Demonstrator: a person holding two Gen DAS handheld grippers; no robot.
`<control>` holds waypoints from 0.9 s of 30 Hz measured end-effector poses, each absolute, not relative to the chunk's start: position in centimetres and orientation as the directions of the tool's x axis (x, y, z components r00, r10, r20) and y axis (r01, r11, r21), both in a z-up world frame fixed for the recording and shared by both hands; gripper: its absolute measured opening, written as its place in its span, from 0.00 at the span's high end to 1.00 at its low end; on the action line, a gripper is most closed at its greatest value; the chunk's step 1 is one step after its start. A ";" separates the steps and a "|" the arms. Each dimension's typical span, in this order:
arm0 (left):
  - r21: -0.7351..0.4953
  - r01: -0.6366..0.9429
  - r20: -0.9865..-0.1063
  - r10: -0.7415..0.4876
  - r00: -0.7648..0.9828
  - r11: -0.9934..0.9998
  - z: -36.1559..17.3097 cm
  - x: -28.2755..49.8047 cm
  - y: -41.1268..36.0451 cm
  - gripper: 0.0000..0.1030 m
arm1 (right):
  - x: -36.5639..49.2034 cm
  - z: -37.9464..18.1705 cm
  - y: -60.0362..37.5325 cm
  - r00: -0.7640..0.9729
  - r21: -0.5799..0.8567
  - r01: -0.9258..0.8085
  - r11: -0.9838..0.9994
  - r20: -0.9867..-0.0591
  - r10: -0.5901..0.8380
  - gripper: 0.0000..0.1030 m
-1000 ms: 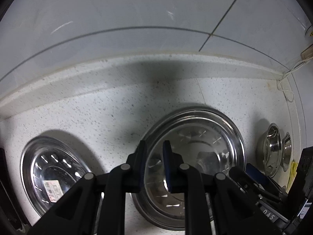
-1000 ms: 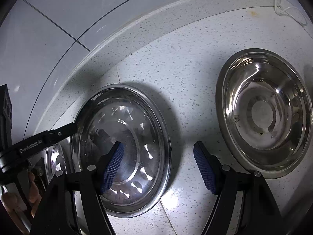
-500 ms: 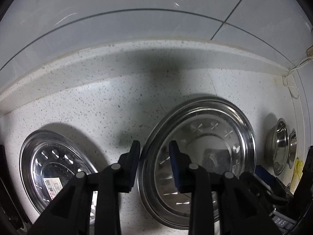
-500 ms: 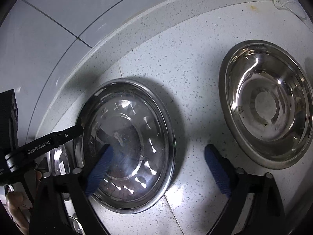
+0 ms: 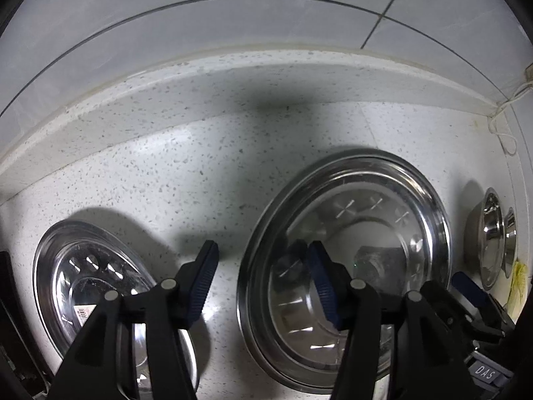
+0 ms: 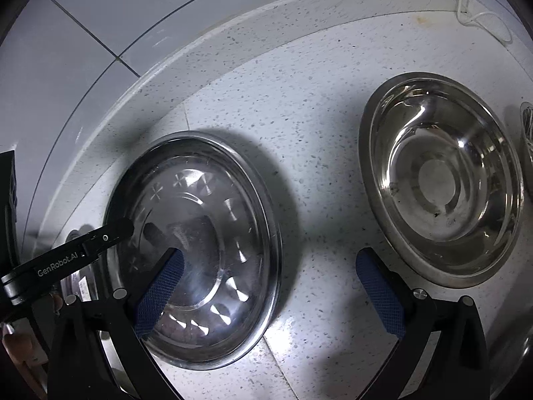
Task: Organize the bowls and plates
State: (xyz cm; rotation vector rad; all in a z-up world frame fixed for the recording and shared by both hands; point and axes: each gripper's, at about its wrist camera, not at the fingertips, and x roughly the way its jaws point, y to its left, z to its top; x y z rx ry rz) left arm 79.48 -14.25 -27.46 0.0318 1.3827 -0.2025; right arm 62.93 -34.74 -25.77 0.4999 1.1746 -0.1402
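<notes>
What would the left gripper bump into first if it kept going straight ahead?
Probably the bare speckled counter first, then the raised ledge under the tiled wall. The left gripper is open, with the big plate's rim between its fingers, though depth is hard to judge.

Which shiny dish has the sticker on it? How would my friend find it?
Start at the speckled white counter below the tiled wall. The leftmost plate, left of the big plate, is the one. Only it carries a paper barcode label inside.
</notes>
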 end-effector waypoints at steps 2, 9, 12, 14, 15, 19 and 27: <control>-0.091 0.141 -0.978 -0.115 0.172 0.986 -27.7 79.6 -14.6 0.47 | 63.0 -25.9 -34.5 0.388 0.296 0.367 0.882 -0.910 0.144 0.01; -0.061 0.155 -0.978 -0.090 0.189 0.986 -28.4 78.4 -15.0 0.85 | 63.2 -25.6 -32.9 0.369 0.213 0.309 0.927 -0.925 0.089 0.88; -0.066 0.144 -0.977 -0.093 0.190 0.987 -28.3 76.7 -14.8 0.86 | 62.4 -25.7 -32.8 0.359 0.223 0.294 0.930 -0.927 0.109 0.89; -0.065 0.139 -0.977 -0.091 0.192 0.988 -27.7 75.9 -14.4 0.86 | 61.5 -25.4 -32.3 0.364 0.218 0.276 0.936 -0.925 0.108 0.90; -0.060 0.136 -0.977 -0.086 0.194 0.989 -27.4 75.3 -14.2 0.86 | 61.1 -25.2 -32.1 0.366 0.210 0.269 0.940 -0.925 0.102 0.90; -0.056 0.113 -0.970 -0.080 0.229 0.992 -25.1 72.0 -12.7 0.86 | 58.7 -23.7 -30.7 0.387 0.202 0.237 0.950 -0.917 0.098 0.90; -0.040 -0.003 -0.943 -0.037 0.331 0.999 -19.7 62.1 -5.0 0.86 | 53.2 -19.3 -24.2 0.408 0.211 0.072 0.975 -0.898 0.164 0.90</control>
